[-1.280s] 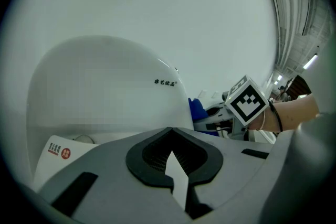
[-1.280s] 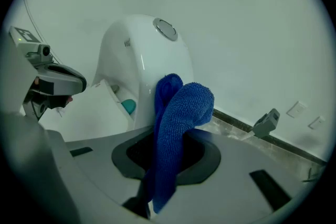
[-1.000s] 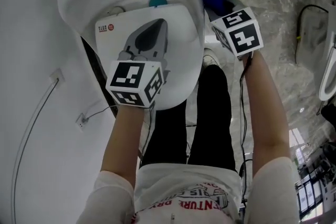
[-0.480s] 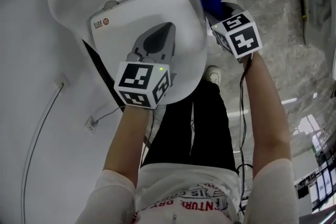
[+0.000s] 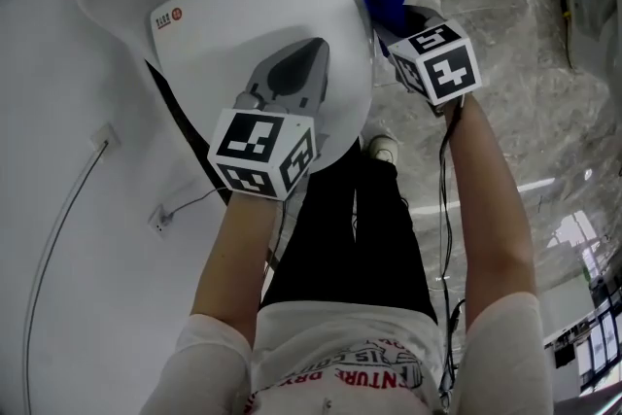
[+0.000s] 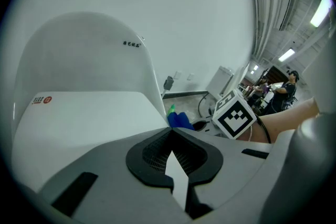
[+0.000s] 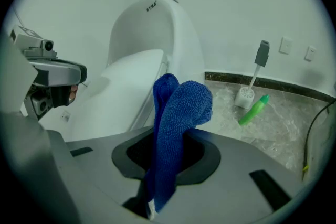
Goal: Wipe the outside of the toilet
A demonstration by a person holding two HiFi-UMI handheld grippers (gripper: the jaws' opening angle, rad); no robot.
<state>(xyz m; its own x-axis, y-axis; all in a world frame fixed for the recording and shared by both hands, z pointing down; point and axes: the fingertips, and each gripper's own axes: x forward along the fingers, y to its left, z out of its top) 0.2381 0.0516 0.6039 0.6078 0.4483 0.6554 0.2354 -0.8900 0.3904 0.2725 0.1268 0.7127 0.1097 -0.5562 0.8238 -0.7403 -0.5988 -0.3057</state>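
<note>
Right gripper (image 5: 400,22) pinches blue cloth (image 7: 176,113) beside toilet (image 5: 243,15), green bottle (image 7: 254,110) beyond; left gripper (image 6: 170,134) closed.

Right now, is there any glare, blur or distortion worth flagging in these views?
Head view: sharp, light streaks glare on the marble floor. Left gripper view: fisheye with black corners, ceiling lights blown out. Right gripper view: same fisheye, blue cloth crisp, evenly lit.
</note>
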